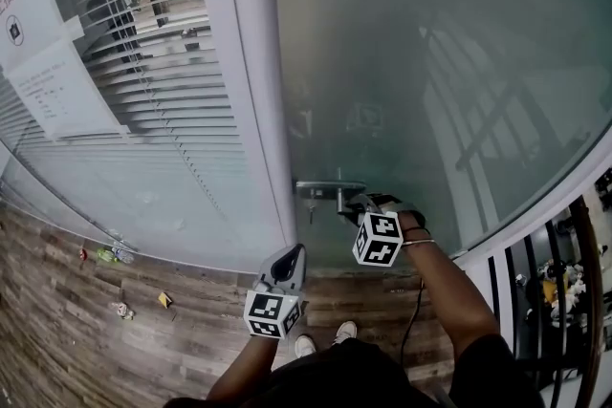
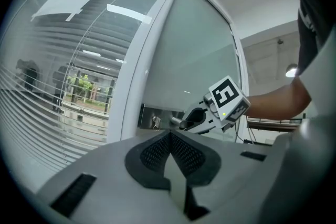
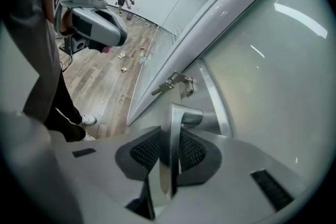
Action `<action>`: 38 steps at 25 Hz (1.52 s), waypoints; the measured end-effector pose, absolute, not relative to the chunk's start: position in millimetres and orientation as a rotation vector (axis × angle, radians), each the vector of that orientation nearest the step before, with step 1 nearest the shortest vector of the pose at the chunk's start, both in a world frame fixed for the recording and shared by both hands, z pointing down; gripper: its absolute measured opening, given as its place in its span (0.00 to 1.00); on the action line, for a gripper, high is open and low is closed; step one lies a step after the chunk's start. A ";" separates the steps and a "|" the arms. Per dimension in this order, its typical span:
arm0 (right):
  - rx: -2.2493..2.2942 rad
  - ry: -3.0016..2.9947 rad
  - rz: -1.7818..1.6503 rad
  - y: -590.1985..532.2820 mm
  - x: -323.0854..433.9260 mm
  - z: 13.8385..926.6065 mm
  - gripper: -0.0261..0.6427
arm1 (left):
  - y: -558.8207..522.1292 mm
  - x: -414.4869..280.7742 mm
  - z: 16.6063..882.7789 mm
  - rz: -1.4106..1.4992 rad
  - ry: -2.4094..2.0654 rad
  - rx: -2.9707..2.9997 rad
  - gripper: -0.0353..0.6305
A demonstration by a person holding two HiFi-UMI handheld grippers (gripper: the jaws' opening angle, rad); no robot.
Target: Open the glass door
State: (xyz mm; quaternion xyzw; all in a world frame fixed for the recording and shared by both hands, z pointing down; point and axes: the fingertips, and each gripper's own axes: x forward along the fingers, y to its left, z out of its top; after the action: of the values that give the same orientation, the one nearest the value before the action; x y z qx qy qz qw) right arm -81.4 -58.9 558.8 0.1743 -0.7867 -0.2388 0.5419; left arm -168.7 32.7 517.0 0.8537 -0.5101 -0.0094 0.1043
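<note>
The frosted glass door (image 1: 430,62) carries a metal lever handle (image 1: 330,189) on a lock plate low at its left edge. My right gripper (image 1: 356,204) is shut on the handle; in the right gripper view the lever (image 3: 174,128) stands upright between the pads (image 3: 191,147), which press on both its sides. A key (image 3: 170,81) hangs in the lock just beyond. The left gripper (image 1: 287,265) hovers lower and to the left, away from the door, shut with nothing in it (image 2: 170,136). The left gripper view shows the right gripper (image 2: 191,119) at the handle.
A white door frame (image 1: 253,110) separates the door from a window with blinds (image 1: 143,81) and paper notices (image 1: 62,86). Small litter (image 1: 105,254) lies on the wooden floor. A dark railing (image 1: 564,272) stands at the right. The person's shoes (image 1: 325,339) are near the door.
</note>
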 end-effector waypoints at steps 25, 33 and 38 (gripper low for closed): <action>0.321 -2.328 -0.342 -55.6 -92.6 555.9 0.13 | 18.3 -151.6 534.5 0.063 -1.517 2.457 0.06; 0.318 -2.536 -0.236 -55.4 -98.3 559.2 0.13 | 9.7 -151.2 538.6 0.109 -1.541 2.437 0.06; 0.305 -2.509 -0.249 -59.6 -97.7 561.2 0.12 | -1.6 -146.2 534.8 0.108 -1.564 2.441 0.06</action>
State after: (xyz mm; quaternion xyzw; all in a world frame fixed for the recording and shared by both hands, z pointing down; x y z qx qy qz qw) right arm -97.7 -59.6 561.2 0.1145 -0.9435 -0.0938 0.2964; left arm -146.2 -1.6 534.8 0.8354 -0.5352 0.0371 0.1198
